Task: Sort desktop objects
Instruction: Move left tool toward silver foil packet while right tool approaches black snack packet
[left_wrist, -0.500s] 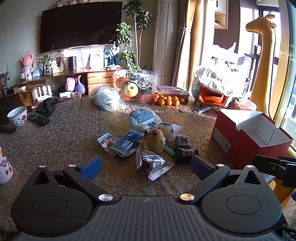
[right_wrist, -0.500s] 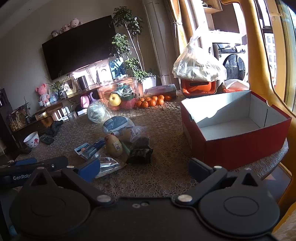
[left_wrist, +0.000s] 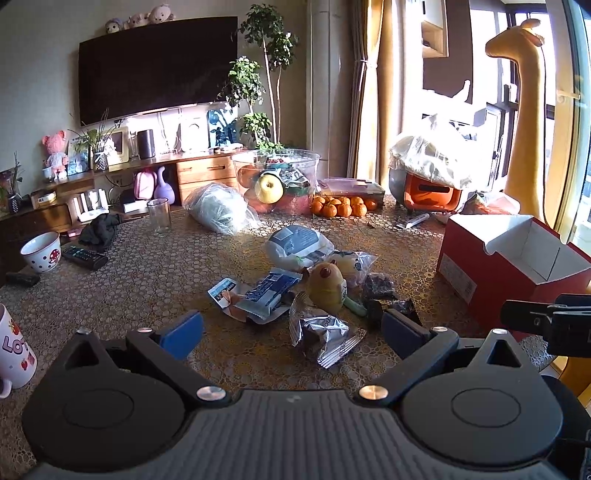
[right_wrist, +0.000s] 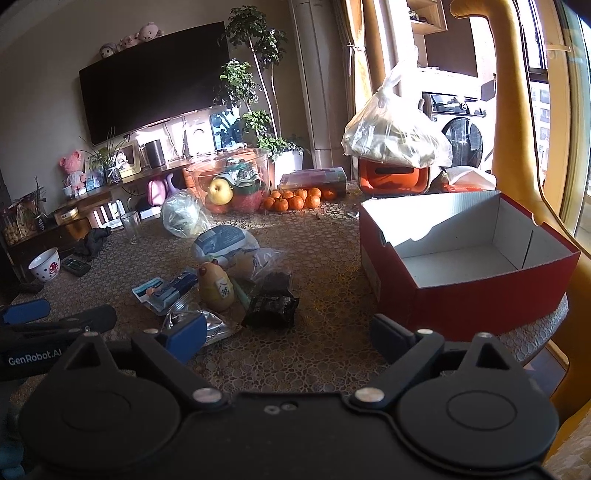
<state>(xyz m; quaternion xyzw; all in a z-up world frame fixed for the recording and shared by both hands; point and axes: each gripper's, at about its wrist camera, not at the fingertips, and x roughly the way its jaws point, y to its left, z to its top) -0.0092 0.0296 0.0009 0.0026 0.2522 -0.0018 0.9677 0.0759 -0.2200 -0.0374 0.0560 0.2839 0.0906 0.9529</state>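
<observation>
Both tools spread wide, nothing between: left tool (left_wrist: 291, 328), right tool (right_wrist: 288, 330). Snack pile (left_wrist: 317, 280) mid-frame on desk (left_wrist: 147, 280); red box (right_wrist: 469, 258) at right, empty.

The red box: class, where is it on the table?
The red box stands open at the table's right edge in both views, right of the snack pile.
</observation>
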